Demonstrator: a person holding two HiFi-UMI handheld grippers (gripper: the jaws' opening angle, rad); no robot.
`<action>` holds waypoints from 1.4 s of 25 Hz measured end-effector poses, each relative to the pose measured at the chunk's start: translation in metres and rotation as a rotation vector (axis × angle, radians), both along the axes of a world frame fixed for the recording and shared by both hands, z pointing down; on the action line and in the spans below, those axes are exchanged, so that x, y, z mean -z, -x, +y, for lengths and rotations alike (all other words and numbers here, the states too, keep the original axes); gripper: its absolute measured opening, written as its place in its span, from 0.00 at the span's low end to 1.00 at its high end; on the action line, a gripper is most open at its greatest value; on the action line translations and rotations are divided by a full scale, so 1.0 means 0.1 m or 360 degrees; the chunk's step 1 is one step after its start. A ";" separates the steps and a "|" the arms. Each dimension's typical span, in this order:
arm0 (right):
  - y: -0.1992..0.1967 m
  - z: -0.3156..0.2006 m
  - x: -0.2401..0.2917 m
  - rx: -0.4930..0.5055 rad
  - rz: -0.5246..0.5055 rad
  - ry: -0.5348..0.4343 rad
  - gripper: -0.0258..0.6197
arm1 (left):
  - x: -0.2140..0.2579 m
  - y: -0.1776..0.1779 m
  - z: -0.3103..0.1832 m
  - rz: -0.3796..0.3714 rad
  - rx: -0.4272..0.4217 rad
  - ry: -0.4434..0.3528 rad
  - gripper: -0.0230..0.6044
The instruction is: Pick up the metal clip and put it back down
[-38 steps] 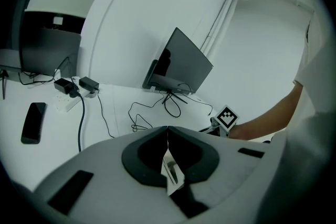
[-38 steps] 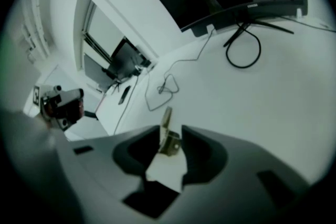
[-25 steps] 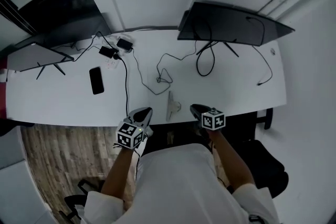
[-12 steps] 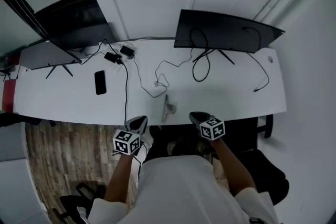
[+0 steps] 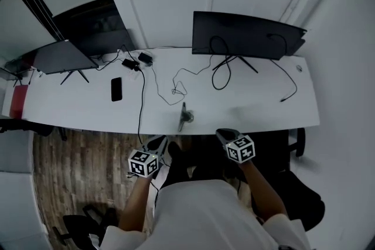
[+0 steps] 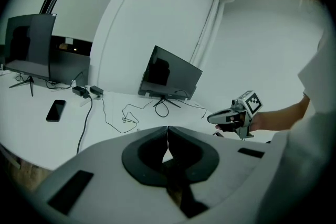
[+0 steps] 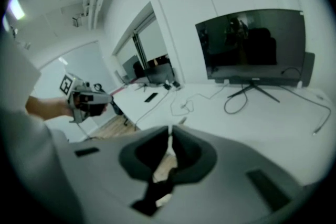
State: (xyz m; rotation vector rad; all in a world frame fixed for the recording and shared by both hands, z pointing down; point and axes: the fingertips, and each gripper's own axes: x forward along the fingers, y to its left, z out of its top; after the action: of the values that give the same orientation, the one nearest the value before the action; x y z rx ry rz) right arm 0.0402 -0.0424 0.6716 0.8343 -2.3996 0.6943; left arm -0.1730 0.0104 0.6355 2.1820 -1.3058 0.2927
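Where slim metal clip (image 5: 183, 117) rests, smooth white desk (image 5: 258, 108), flat black monitor (image 5: 246, 35)

In the head view the metal clip (image 5: 184, 117) is showing only as a thin dark sliver near the front edge of the counter (image 5: 258, 108), too small for its shape to be told, while the person's torso (image 5: 205, 211) is covering much of the chair (image 5: 299, 187). In the left gripper view the grey body of the left tool (image 6: 168, 131) is blocking the near counter, and the dark rim is cutting into the monitor (image 6: 29, 44) at the left. In the right gripper view the phone (image 7: 151, 97) and the looped cable (image 7: 236, 103) are blurring into soft smudges.
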 end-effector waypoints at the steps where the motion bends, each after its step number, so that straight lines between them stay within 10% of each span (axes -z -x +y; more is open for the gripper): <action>1: -0.04 0.03 0.05 -0.0007 0.0000 -0.0022 0.11 | 0.04 -0.02 0.05 0.0004 0.0005 -0.0012 0.09; 21: -0.05 0.09 1.05 -0.0177 0.0024 -0.0494 0.11 | 0.89 0.38 0.29 -0.0071 0.0053 -0.0268 0.09; 35: 0.12 0.19 1.35 -0.0395 -0.0071 -0.0544 0.10 | 1.12 0.77 0.30 -0.0035 -0.0031 -0.0329 0.09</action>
State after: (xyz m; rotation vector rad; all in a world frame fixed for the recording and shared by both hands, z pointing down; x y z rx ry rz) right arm 0.0283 -0.0234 0.5367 1.2849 -2.5188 0.3964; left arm -0.2498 0.0401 0.5236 2.3699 -1.3806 0.1974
